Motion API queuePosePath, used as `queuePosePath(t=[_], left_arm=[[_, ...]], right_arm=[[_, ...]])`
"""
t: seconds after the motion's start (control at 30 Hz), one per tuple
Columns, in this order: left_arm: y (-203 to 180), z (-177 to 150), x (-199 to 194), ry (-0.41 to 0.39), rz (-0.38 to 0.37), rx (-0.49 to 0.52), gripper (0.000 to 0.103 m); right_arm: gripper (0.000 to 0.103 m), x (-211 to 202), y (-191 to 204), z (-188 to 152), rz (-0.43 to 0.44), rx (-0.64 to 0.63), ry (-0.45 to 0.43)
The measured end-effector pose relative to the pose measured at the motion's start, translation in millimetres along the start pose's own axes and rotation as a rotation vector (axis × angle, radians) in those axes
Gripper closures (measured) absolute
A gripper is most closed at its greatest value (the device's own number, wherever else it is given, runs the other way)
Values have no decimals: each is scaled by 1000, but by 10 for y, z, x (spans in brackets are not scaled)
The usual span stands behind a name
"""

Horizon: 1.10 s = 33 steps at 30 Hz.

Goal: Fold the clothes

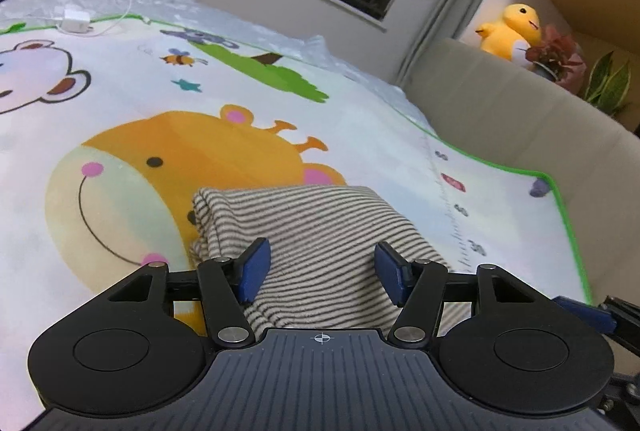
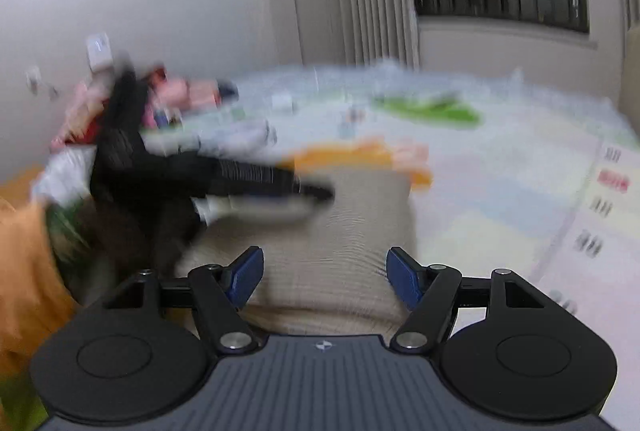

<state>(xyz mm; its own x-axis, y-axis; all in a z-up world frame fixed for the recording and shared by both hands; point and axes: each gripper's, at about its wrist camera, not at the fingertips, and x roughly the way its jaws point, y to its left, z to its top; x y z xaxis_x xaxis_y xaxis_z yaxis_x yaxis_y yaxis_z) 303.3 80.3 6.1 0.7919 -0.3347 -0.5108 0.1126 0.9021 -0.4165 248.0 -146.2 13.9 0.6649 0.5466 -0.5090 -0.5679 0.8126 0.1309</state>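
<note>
Already the cream-and-grey striped knit garment [image 1: 320,243] lies as a compact, layered bundle on the cartoon-printed play mat with the green border [image 1: 360,119], right over the orange giraffe drawing. Its stacked edges show at the left side, so it sits folded rather than spread out; whether more folds are meant to follow cannot be read from this moment.

Just above its near end hangs the left gripper [image 1: 320,273], its blue-padded fingers spread wide with the cloth visible between them and nothing pinched. That open stance suits either letting go of a finished fold or lining up for another pinch.

From the right wrist view, heavily smeared by motion, the right gripper [image 2: 324,277] is likewise spread apart and empty, hovering over the same striped bundle [image 2: 332,231]. Ahead of it the left tool's black body [image 2: 224,175] reaches across. A blurred heap of mixed clothes [image 2: 120,119] sits well off near the wall, probably kept aside so the mat stays free for folding.

Beyond the mat, a white charger with cable [image 1: 74,19] and a yellow plush duck [image 1: 512,31] play no part.
</note>
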Motion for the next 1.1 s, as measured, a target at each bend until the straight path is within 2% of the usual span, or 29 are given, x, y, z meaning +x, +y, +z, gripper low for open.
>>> queuePosePath(t=[0.07,0.17,0.23,0.3,0.37,0.4,0.47,0.5,0.53,0.6,0.77,0.9,0.97,1.1], left_arm=[[-28,-1,27,5,14,21,39],[-68,-20,8,16,35,67,40],[-100,-14,22,12,53,86,39],[-149,-31,-26,-11,75,95,40],[-242,-81,-142,-46,115,115,39],[-314,-134,-247,-72,141,132,37],[-459,-265,-478,-118,183,159,28],[-516,-348,-586,-131,201,160,17],[-534,-459,-655,-120,217,132,14],[-570,-680,-793,-100,249,75,12],[-657,-1228,-1126,-51,328,-59,8],[-753,-1451,-1190,-63,372,-14,5],[-800,-1489,-1200,-49,378,-3,1],[-962,-1625,-1146,-28,440,86,0]], right_arm=[[28,203,-1,-104,-3,23,39],[28,51,-86,-115,13,79,9],[27,-105,-164,-128,-5,91,-1],[20,-266,-255,-182,-44,93,-9],[3,-429,-352,-270,-86,94,-13],[0,-509,-397,-321,-107,92,-12],[0,-621,-467,-430,-145,70,7],[0,-673,-496,-483,-164,59,17],[0,-697,-489,-525,-183,47,34],[0,-711,-497,-623,-216,23,79],[0,-732,-555,-824,-221,38,111],[0,-725,-666,-865,-176,97,97],[0,-736,-662,-879,-175,94,91],[0,-714,-615,-854,-183,68,91]])
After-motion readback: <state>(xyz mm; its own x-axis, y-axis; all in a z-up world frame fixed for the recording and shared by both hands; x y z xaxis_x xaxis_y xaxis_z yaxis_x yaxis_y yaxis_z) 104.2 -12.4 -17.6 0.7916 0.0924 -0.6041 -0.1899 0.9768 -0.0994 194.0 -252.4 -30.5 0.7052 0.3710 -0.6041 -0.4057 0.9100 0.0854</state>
